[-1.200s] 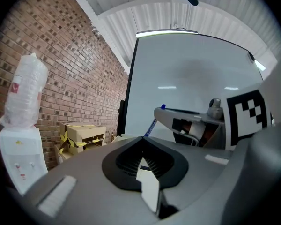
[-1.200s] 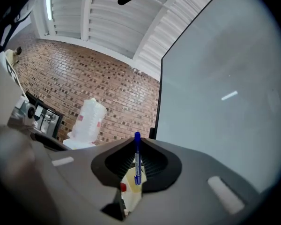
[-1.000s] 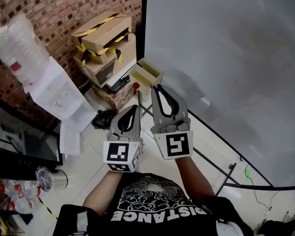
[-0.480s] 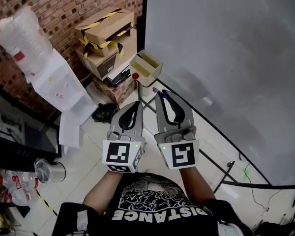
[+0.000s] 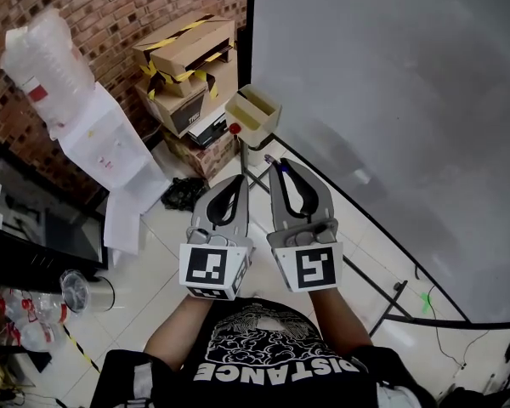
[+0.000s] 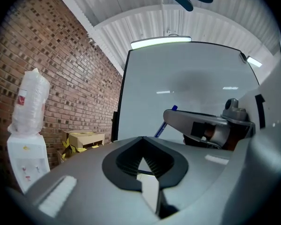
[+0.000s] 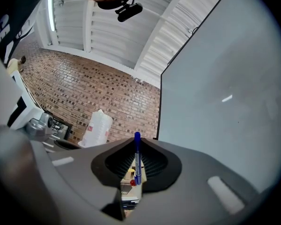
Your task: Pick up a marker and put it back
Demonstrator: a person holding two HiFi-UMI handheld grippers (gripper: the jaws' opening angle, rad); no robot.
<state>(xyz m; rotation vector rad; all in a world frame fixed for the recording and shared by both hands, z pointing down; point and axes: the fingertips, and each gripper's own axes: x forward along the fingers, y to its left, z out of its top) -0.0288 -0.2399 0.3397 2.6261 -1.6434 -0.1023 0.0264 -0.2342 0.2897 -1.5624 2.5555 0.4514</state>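
A blue marker (image 7: pixel 137 159) stands upright between the jaws of my right gripper (image 7: pixel 137 142), which is shut on it. In the head view its cap end (image 5: pixel 269 156) pokes out past my right gripper (image 5: pixel 276 163), toward a beige open box (image 5: pixel 253 113) mounted by the whiteboard's (image 5: pixel 391 100) lower corner. A red knob (image 5: pixel 235 129) sits at the box's near side. My left gripper (image 5: pixel 236 180) hangs beside the right one, shut and with nothing in it. In the left gripper view, my left gripper (image 6: pixel 141 138) sees the marker (image 6: pixel 165 123) to its right.
Taped cardboard boxes (image 5: pixel 187 58) are stacked against the brick wall behind the beige box. A white water dispenser (image 5: pixel 93 134) with a bottle stands at the left. The whiteboard's black stand legs (image 5: pixel 382 300) run across the tiled floor to the right.
Both grippers have drawn back a little from the beige box. The right one has kept its hold on the marker.
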